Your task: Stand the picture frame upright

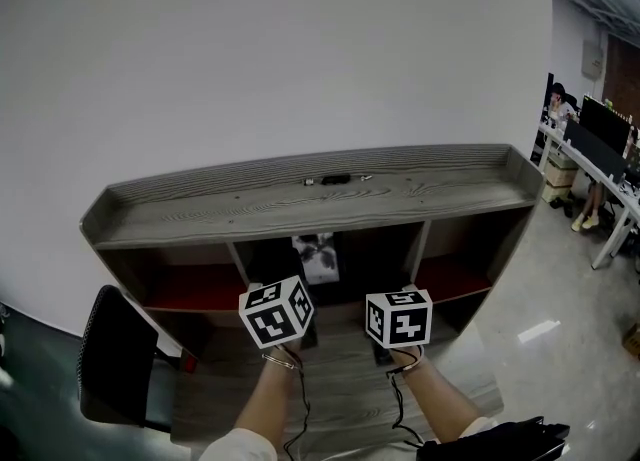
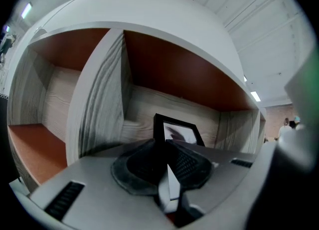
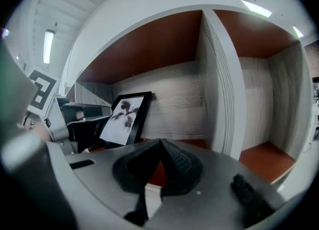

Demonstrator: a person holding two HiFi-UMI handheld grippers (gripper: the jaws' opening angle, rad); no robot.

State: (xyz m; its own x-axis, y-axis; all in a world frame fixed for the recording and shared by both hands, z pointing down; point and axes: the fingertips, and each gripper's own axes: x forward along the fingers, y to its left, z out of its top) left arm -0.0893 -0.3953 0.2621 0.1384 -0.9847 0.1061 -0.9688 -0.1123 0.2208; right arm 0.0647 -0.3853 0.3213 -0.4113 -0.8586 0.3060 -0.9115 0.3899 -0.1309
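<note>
A black picture frame [image 1: 318,257] with a dark ink print stands in the middle compartment of a wooden shelf unit, leaning back against the rear wall. In the left gripper view the picture frame [image 2: 180,132] rises straight out of the tips of my left gripper [image 2: 166,146], whose pads close on its left edge. In the right gripper view the picture frame [image 3: 124,119] stands left of centre, with the left gripper [image 3: 82,119] at its left side. My right gripper [image 3: 160,143] is shut on nothing, short of the frame. Both marker cubes [image 1: 275,311] [image 1: 400,317] sit before the shelf.
The shelf unit's grey wood top [image 1: 200,214] carries small dark items [image 1: 335,180]. Upright dividers [image 2: 99,94] [image 3: 224,89] wall off red-floored side compartments [image 1: 190,289]. A black chair [image 1: 120,359] stands at the lower left. Desks with monitors [image 1: 600,139] are far right.
</note>
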